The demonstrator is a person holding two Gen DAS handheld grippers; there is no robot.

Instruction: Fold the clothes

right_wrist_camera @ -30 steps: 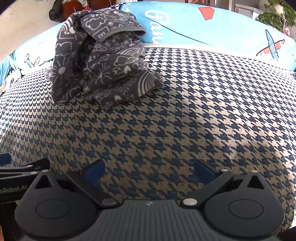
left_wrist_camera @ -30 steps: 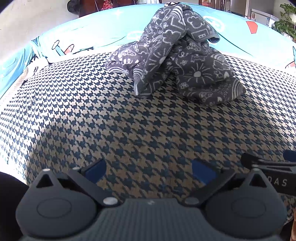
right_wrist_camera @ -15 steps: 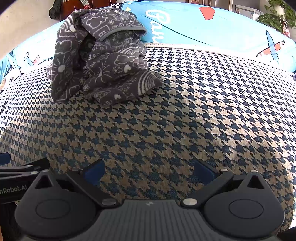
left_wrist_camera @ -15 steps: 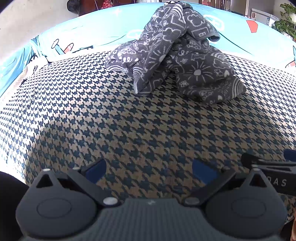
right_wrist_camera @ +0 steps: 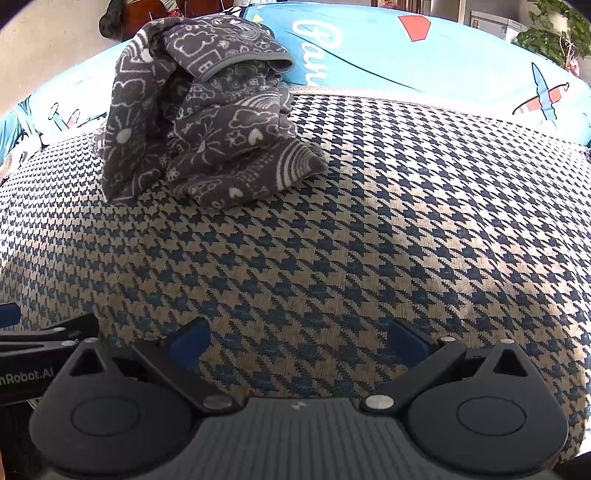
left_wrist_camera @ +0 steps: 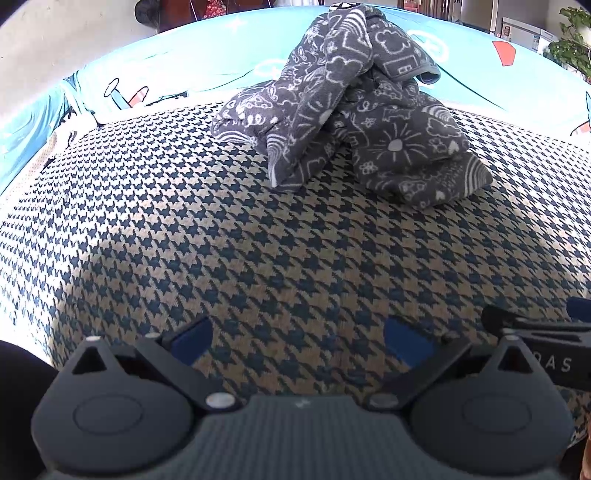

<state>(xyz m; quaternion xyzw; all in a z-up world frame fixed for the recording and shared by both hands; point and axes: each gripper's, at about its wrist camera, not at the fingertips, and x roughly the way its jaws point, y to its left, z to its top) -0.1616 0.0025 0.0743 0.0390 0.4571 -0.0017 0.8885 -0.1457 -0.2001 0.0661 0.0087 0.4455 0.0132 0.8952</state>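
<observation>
A dark grey fleece garment (left_wrist_camera: 354,122) with white doodle print lies crumpled in a heap at the far side of a houndstooth cloth (left_wrist_camera: 258,240). In the right wrist view the same garment (right_wrist_camera: 207,122) sits at upper left. My left gripper (left_wrist_camera: 297,341) hovers open over the near part of the cloth, well short of the heap, holding nothing. My right gripper (right_wrist_camera: 299,339) is open too, beside it and to its right, also empty. Each gripper's side pokes into the other's view.
The houndstooth cloth (right_wrist_camera: 369,221) covers a bed with a light blue cartoon sheet (right_wrist_camera: 406,55) behind it. A potted plant (right_wrist_camera: 554,33) and furniture stand beyond the bed at the far right. The cloth's left edge (left_wrist_camera: 48,162) drops off.
Both grippers have crept slightly forward toward the garment, which looms a little larger. Both grippers stay open and nothing was touched.
</observation>
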